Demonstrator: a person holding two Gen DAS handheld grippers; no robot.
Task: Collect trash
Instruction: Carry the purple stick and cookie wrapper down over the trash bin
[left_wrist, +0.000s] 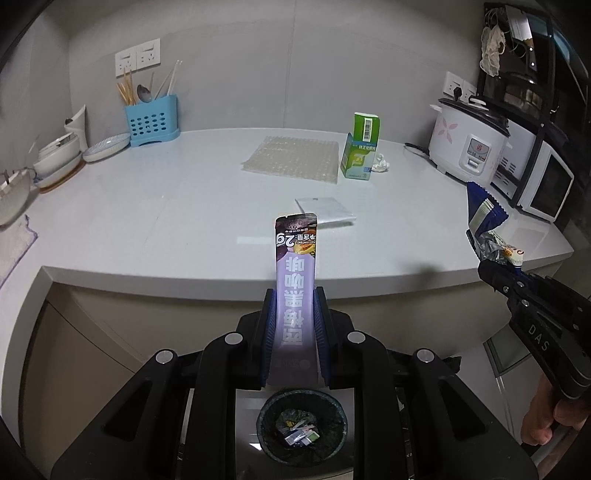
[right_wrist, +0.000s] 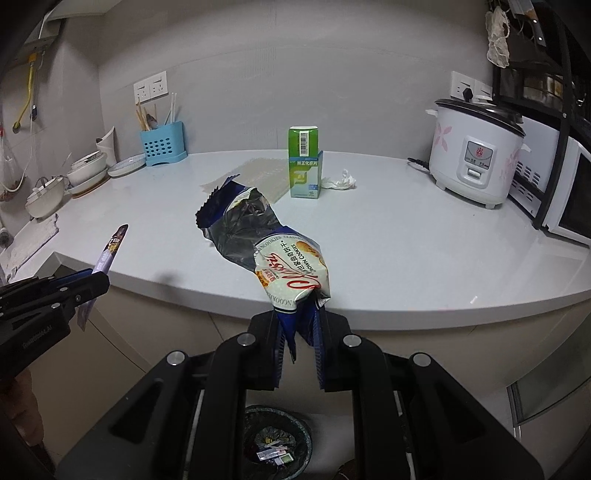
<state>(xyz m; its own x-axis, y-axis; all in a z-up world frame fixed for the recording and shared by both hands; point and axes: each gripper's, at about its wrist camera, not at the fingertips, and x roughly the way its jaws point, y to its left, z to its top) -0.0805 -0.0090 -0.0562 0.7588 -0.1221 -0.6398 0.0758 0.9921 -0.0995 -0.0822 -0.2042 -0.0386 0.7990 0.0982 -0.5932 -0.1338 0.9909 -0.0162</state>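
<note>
Counter (left_wrist: 184, 206): rice cooker (right_wrist: 476, 162), green carton (right_wrist: 304, 166) with barcode, blue utensil holder (left_wrist: 151, 122) with chopsticks and spoon.
Bin (left_wrist: 301, 430), floor below counter edge: wrappers inside.
Right gripper (right_wrist: 300, 325): clenched on cookie bag (right_wrist: 280, 258), print "COOKIES".
Left gripper (left_wrist: 294, 317): clenched on purple sachet (left_wrist: 295, 273), upright, above bin.

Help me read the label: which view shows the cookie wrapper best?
The right wrist view: the cookie wrapper fills the centre, printed side up, pinched in the right claw. The left wrist view shows it only crumpled at the right edge.
</note>
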